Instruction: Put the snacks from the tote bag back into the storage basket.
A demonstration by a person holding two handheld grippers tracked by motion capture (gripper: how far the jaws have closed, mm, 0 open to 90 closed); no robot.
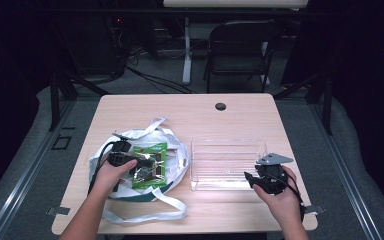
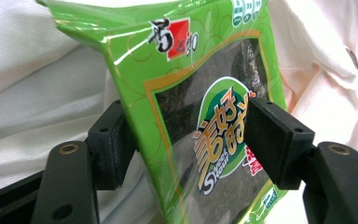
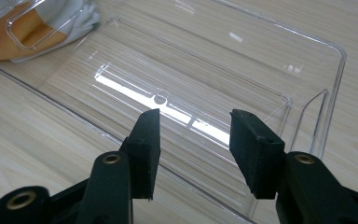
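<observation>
A green seaweed snack packet (image 1: 155, 151) lies on a white cloth bag (image 1: 179, 150) at the table's left. My left gripper (image 1: 141, 163) is at the packet. In the left gripper view the packet (image 2: 191, 60) slants between the wide-set jaws of my left gripper (image 2: 186, 135), with its left edge at one pad and the other pad (image 2: 272, 140) over its printed face. Whether the pads squeeze it I cannot tell. My right gripper (image 1: 249, 178) rests at the near right corner of a clear plastic tray (image 1: 227, 141). In its own view my right gripper (image 3: 193, 126) is open, with nothing between the jaws, just over the tray's near rim (image 3: 51, 100).
The bag's long white straps (image 1: 145, 216) trail toward the front edge. White bag cloth (image 2: 37, 70) lies behind the packet. A dark cable hole (image 1: 220, 106) is near the table's far edge. A folding chair (image 1: 240, 47) stands beyond the table.
</observation>
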